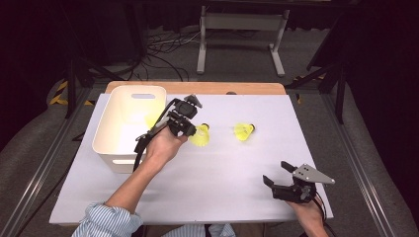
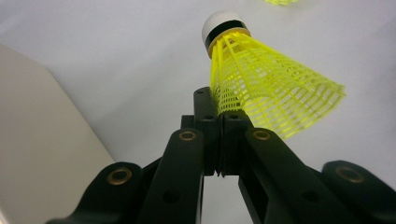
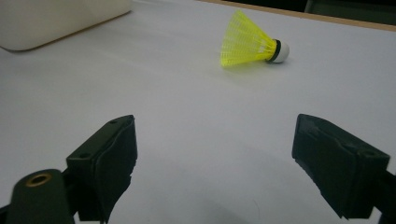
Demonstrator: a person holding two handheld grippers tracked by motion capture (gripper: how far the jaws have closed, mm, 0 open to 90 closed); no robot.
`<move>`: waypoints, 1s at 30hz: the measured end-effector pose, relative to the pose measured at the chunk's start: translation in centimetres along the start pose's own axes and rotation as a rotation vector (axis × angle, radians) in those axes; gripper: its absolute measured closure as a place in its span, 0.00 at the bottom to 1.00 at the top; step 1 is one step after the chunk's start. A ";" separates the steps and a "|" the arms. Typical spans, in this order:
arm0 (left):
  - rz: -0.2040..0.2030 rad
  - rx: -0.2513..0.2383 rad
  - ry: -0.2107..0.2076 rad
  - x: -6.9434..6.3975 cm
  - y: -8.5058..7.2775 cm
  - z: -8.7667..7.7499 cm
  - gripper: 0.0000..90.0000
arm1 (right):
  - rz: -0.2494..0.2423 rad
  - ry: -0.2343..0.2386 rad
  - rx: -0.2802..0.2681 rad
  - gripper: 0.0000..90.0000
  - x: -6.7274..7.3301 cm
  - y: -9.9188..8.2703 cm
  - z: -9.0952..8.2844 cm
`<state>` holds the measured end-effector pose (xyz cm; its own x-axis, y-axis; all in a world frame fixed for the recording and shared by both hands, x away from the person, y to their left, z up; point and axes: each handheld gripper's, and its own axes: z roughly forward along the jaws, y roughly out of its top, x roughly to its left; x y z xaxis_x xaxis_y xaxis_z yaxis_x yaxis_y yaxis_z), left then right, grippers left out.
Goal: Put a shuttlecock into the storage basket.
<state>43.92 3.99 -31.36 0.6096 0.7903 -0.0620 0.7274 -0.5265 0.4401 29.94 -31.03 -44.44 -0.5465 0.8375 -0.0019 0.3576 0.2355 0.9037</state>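
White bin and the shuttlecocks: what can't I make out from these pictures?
- White bin, high view: the left claw and hand cover part of the yellow shape inside it, so what it is stays unclear.
- Held shuttlecock, left claw view: the shut claw covers where the skirt is pinched.
- Second shuttlecock, left claw view: cut off by the top edge.

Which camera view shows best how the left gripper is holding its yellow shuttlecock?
The left gripper view: the left gripper has its fingers shut on the held shuttlecock, at its skirt's edge, close up. The high view shows it small beside the hand. The right gripper view shows the other shuttlecock.
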 end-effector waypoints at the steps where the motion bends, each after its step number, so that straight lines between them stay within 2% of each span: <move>1: 0.001 0.000 0.000 0.1 0.2 -0.1 0.99 | 0.004 -0.002 0.001 0.16 -0.1 0.0 0.0; 10: -0.005 0.012 -0.007 0.7 0.9 -0.2 0.99 | 0.008 -0.008 0.003 0.15 -0.1 -0.1 0.0; 18: -0.001 0.024 0.013 1.4 1.6 -0.6 0.99 | 0.006 -0.007 0.006 0.15 -0.1 -0.1 0.1; 29: 0.000 0.031 0.019 2.4 2.2 -0.8 0.99 | 0.004 -0.009 0.002 0.15 -0.1 -0.1 0.1; 30: -0.001 0.031 0.009 2.5 2.2 -0.7 0.99 | 0.004 -0.008 0.003 0.15 -0.1 -0.1 0.1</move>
<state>46.82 5.02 -29.86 0.6062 0.7934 -0.0548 0.7375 -0.5350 0.4122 30.02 -31.13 -44.61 -0.5391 0.8423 -0.0014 0.3620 0.2332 0.9026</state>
